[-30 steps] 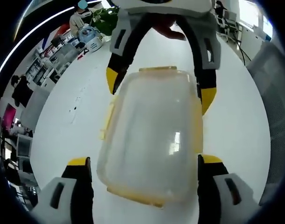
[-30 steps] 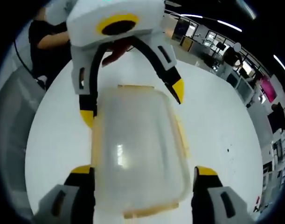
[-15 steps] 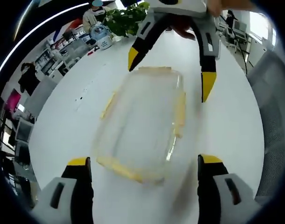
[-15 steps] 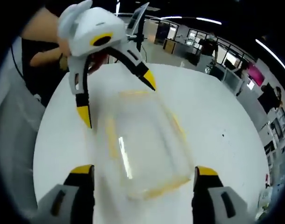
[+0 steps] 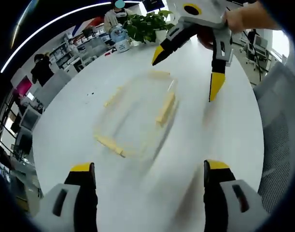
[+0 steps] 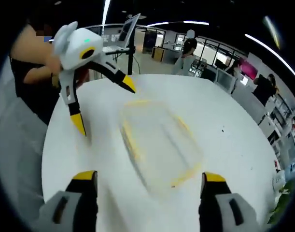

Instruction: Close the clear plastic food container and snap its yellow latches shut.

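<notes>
Claw tips on both sides stand spread wide with nothing between them: the left claw [image 5: 149, 169] frames bare counter in the left gripper view, and the right claw [image 6: 149, 176] does the same in the right gripper view. Each claw also shows from across the counter in the other's view, held up off the surface with its yellow tips apart and pointing down toward the container; a hand [image 5: 244, 17] grips the body of the right one.

Between the two claws, the clear plastic food container [image 5: 137, 113] lies flat near the middle of the round white counter [image 5: 224, 135], touched by neither. Blur smears it, so I cannot tell whether its lid is seated or whether any yellow latch [image 5: 165, 107] is snapped down.

Judging by that, the sensible way on is to steady the box with one claw while the other presses a latch flap down against the wall, working opposite sides in turn so the lid does not rock. A light plastic box may skid on this smooth top if pushed from one side only.
</notes>
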